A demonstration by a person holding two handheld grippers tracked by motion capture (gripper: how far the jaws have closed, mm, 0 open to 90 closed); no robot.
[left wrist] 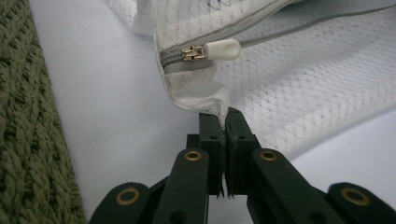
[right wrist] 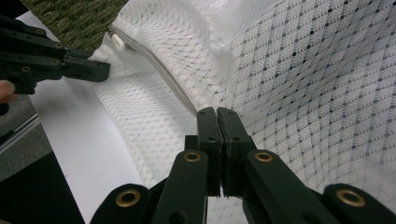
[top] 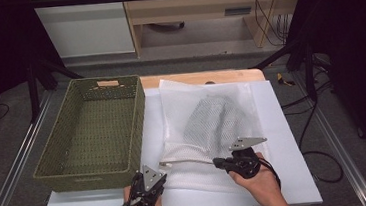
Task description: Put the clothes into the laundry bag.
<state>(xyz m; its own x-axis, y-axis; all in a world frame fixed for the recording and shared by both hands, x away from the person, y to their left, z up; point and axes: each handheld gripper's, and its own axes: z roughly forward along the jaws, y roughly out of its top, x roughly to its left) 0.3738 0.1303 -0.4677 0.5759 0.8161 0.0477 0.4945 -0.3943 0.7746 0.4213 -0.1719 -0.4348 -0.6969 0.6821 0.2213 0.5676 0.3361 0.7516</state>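
Seated at the white table [top: 288,184], you clamped both grippers on a white mesh laundry bag [top: 208,126] lying just right of the green woven basket [top: 93,128]. Your left gripper [left wrist: 224,114] had pinched the bag's near left corner tight between its jaws, just below the zipper pull [left wrist: 223,49] with its white plastic tab, which sat at the end of the grey zipper [left wrist: 280,35]. Your right gripper [right wrist: 217,112] was clenched on the bag's mesh right beside the zipper line, farther along the same near edge. A grey patterned garment [top: 212,120] showed through the mesh in the middle of the bag. Your left gripper also appeared at the left of the right gripper view, holding that corner.
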